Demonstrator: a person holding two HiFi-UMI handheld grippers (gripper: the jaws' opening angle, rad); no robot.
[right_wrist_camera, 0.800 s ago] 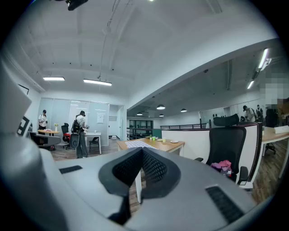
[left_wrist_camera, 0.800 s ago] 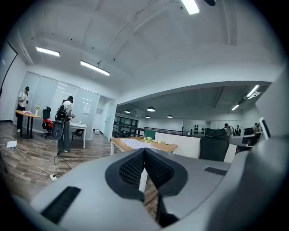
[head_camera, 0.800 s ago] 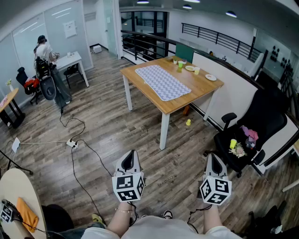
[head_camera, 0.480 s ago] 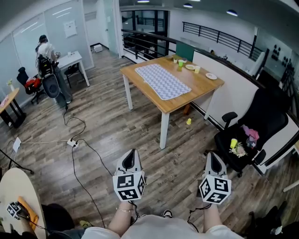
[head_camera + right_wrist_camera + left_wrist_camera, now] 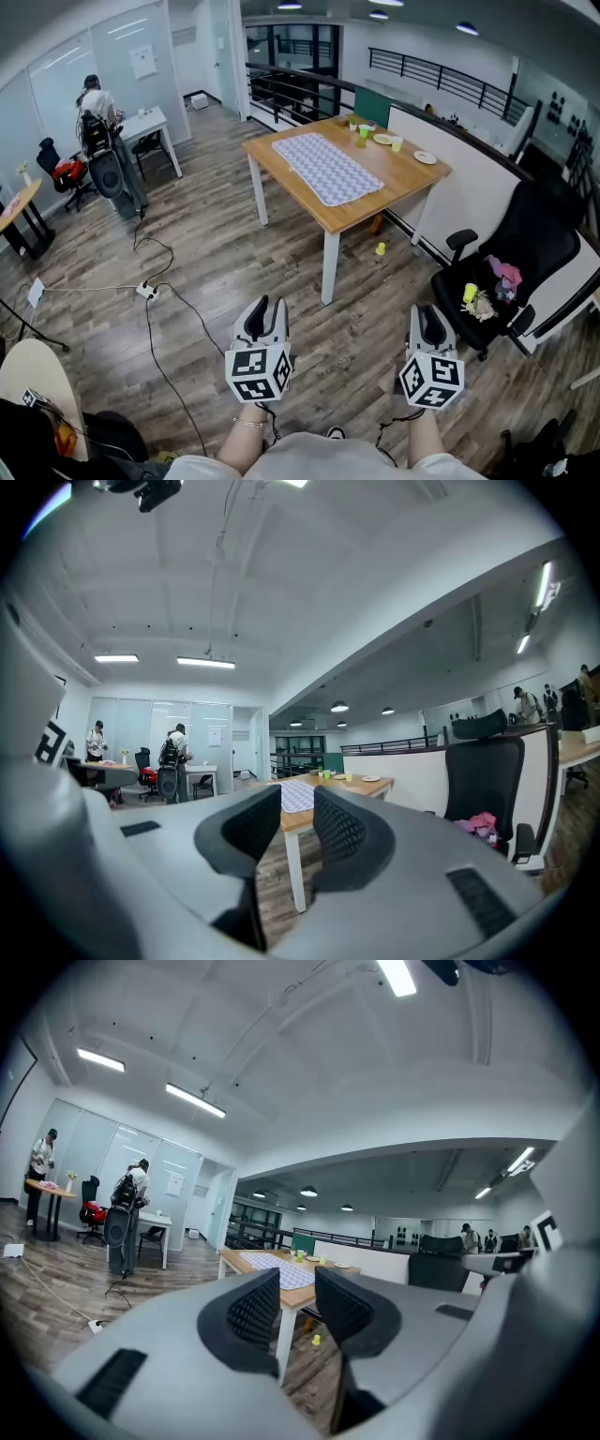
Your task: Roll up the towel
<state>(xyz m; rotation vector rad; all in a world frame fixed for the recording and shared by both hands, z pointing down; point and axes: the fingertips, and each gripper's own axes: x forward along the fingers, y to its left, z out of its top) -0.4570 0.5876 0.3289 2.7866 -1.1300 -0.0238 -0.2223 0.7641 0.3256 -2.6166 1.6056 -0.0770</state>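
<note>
Head view shows both arms held forward and level, side by side above the wooden floor; the left hand-held gripper (image 5: 263,305) and right hand-held gripper (image 5: 429,314) each have jaws slightly apart, holding nothing. Well ahead, the checked towel (image 5: 326,167) lies flat, unrolled, on the wooden surface (image 5: 403,178); cups (image 5: 364,130) stand beyond it, contents unclear

head view steeply down, gripper views level, low, all sharing distant table (image 5: 405,174)
</note>
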